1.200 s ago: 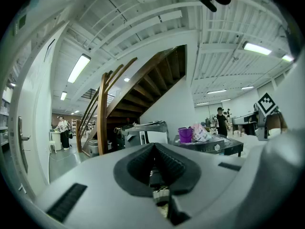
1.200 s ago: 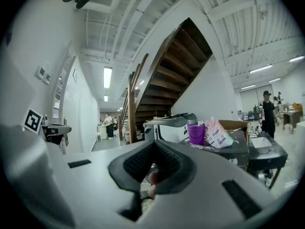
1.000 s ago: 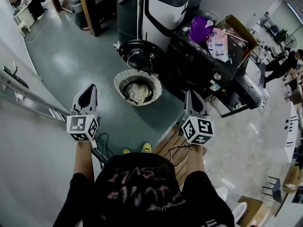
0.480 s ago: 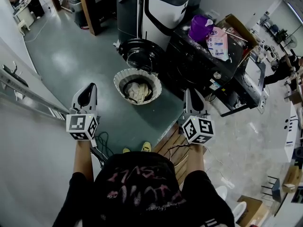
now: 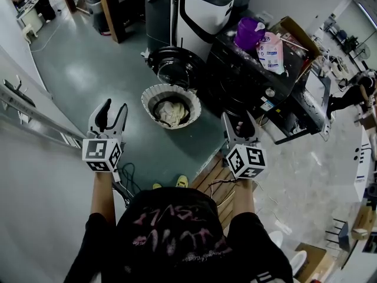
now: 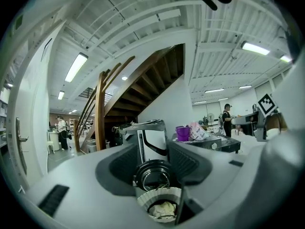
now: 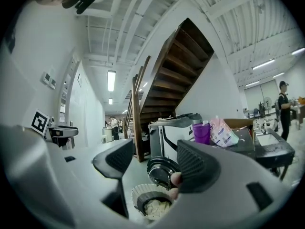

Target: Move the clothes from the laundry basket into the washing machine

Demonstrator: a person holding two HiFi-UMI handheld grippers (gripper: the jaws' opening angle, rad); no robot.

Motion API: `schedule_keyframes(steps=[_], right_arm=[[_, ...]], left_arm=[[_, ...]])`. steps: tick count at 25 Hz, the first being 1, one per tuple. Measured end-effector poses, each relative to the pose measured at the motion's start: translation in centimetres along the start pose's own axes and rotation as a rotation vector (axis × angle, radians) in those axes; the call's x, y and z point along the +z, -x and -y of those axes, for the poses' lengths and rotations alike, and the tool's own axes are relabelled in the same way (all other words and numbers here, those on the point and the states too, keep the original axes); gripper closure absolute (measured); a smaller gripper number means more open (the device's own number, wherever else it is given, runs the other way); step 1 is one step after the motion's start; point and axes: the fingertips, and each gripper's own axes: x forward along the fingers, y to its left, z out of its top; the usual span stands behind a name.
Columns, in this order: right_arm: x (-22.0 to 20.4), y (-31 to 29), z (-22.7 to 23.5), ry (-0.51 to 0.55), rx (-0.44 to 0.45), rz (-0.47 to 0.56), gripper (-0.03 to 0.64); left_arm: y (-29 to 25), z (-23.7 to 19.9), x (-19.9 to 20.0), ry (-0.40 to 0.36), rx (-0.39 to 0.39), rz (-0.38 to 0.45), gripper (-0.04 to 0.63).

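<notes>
A white laundry basket (image 5: 154, 94) stands on the green floor ahead of me, with cream clothes (image 5: 172, 112) in it. Just behind it the washing machine's round black door (image 5: 174, 68) hangs open. My left gripper (image 5: 113, 112) hovers to the left of the basket and my right gripper (image 5: 238, 122) to its right, both short of it. The jaws of both are opening, with nothing between them. Between the left gripper (image 6: 155, 168) jaws I see the basket (image 6: 143, 200) and door (image 6: 152, 175) far off. The right gripper (image 7: 155, 161) frames the basket (image 7: 138, 194) too.
A purple tub (image 5: 250, 34), a pink packet (image 5: 271, 52) and a cardboard box (image 5: 294, 34) sit on the black machine (image 5: 247, 81). A white-and-black machine (image 5: 194, 13) stands behind. A wooden pallet (image 5: 215, 181) and a cable (image 5: 126, 175) lie near my feet.
Both grippers' jaws have gone from shut to apart. Neither hand has moved, and the basket and clothes lie as before.
</notes>
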Motion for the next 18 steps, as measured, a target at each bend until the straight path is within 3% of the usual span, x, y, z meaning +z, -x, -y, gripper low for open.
schedule_keyframes(steps=[6,18], right_arm=[[-0.4,0.1,0.5,-0.006,0.01,-0.006,0.268],[-0.7,-0.8,2.0,-0.032,0.042,-0.008,0.259]], left_arm=[[-0.3,0.6,-0.1,0.009,-0.013,-0.008,0.314],[-1.1,1.7,0.2,0.015,0.002,-0.016,0.285]])
